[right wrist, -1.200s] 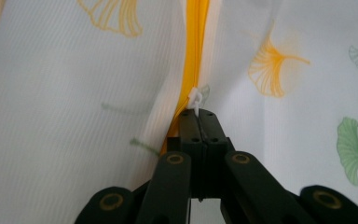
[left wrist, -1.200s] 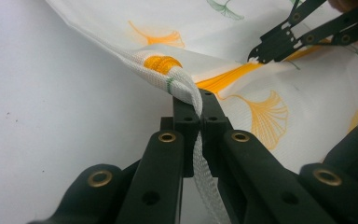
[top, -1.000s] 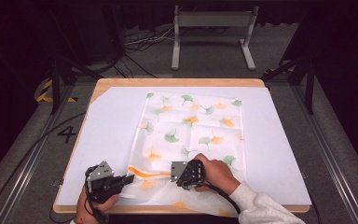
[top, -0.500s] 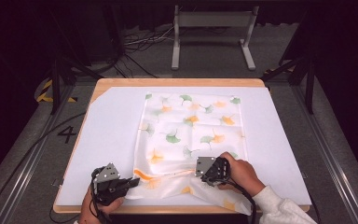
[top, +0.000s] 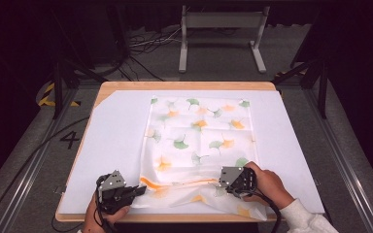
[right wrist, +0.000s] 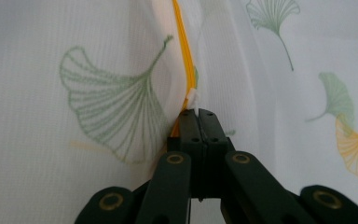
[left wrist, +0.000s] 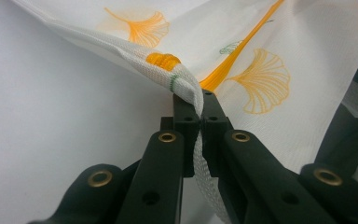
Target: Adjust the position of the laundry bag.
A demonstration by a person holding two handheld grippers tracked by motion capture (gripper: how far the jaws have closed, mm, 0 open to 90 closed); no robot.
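A white sheet (top: 116, 145) covers the wooden table (top: 184, 86). The left gripper (left wrist: 200, 109) has its jaws closed on a corner of the ginkgo-print cloth (top: 199, 131); the right gripper (right wrist: 198, 114) pinches the cloth's orange-edged hem. Since 0.5 s ago, both grippers have spread slightly apart. The hem runs straight between the jaws, across the table.
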